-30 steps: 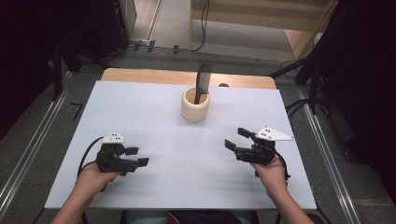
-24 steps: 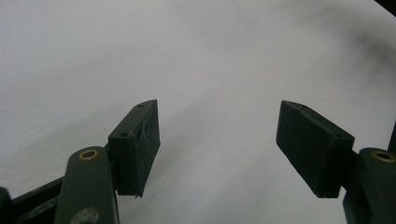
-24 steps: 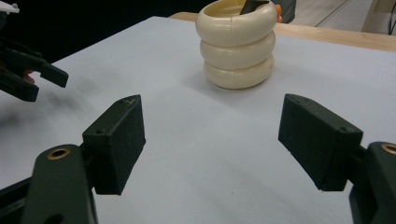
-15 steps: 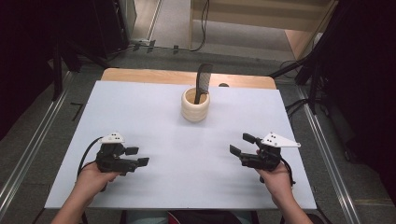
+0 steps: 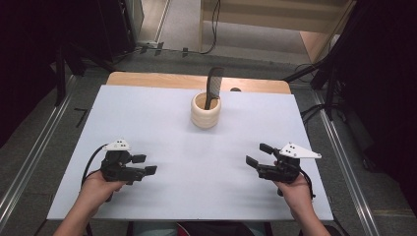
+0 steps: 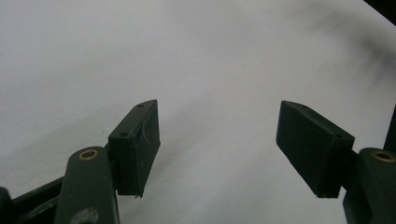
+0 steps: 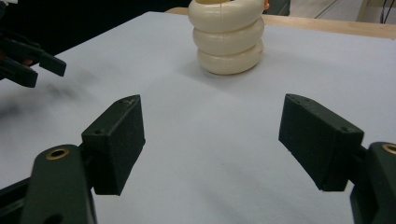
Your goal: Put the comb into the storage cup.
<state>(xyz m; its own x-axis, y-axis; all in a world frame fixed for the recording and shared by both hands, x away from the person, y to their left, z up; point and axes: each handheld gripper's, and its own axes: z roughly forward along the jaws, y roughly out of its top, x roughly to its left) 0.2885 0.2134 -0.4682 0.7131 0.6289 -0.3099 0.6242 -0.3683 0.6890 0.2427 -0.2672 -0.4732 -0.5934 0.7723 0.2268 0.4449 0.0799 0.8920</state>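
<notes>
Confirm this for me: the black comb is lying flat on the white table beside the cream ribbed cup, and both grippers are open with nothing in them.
Not quite. The black comb stands upright inside the cream ribbed cup, not flat beside it; the high view shows this. The rest holds: the left gripper and right gripper are open with nothing in them over the white table.

Right tongs (image 7: 212,144): 2 black jaws rise from the near edge, wide apart, nothing between them. Desk (image 7: 205,140): white top, wooden strip along its far edge. Holder (image 7: 229,35): cream, 3 stacked rings, upright, far centre. Left tongs (image 7: 28,63): dark, at far left.
</notes>
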